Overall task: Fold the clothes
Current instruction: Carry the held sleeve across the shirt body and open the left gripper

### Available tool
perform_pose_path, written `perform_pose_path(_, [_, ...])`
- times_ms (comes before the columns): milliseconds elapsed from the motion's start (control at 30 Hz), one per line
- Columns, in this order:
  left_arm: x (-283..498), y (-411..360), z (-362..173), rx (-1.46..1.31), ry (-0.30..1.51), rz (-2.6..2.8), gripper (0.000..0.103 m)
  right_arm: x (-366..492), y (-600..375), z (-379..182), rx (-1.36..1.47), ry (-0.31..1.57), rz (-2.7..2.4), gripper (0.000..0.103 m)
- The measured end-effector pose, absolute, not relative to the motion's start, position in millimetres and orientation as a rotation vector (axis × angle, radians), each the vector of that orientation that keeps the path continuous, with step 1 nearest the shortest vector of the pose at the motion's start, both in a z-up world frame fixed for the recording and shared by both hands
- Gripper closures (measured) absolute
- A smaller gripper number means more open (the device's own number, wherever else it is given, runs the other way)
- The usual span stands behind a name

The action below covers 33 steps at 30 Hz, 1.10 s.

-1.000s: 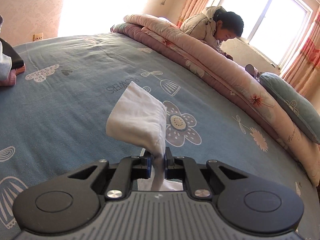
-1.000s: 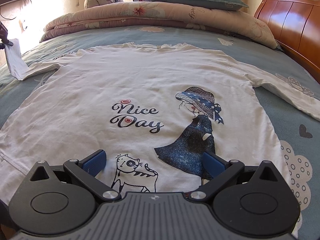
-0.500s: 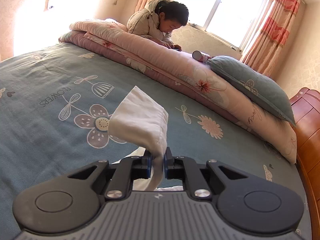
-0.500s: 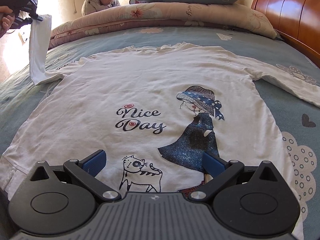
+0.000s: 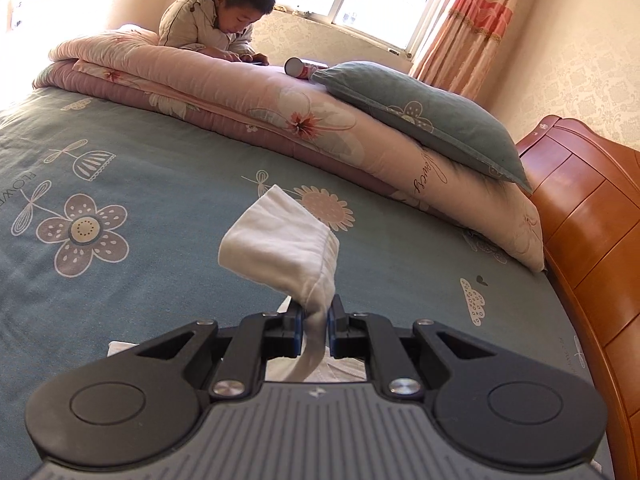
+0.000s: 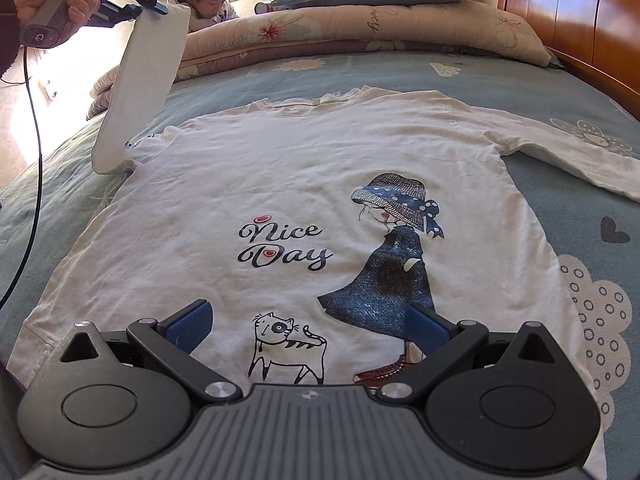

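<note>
Shirt [image 6: 304, 200], white with "Nice Day" and a hatted girl printed on it, lies flat on a blue bed sheet [image 6: 520, 80], bare sheet around it. Its left sleeve [image 5: 280, 248] is lifted off the bed, clamped in the left gripper [image 5: 316, 324], held by a hand [image 6: 48, 4]. The right gripper [image 6: 308, 328] hovers over the hem, jaws wide apart, empty.

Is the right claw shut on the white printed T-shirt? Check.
No: the right claw stands wide open above the white printed T-shirt, its blue pads apart and gripping nothing.
</note>
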State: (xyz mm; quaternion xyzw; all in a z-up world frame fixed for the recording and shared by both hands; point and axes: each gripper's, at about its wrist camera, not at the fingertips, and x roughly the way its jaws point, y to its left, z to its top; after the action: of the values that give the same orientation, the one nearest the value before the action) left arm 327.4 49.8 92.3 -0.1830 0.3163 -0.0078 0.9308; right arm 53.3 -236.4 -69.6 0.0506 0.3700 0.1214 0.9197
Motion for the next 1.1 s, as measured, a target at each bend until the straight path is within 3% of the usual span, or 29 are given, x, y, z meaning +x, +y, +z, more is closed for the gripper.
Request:
perform_pose_path(433, [345,-42,79,-0.313,0.699,-0.138,0.093,51,-249,-65,0.188,0.758,0.254,0.000])
perform_pose_path(1100, [351,-124,7,-0.162,0.839,-0.202,0.093,52,-260,-67,0.245,0.770,0.245,0.000])
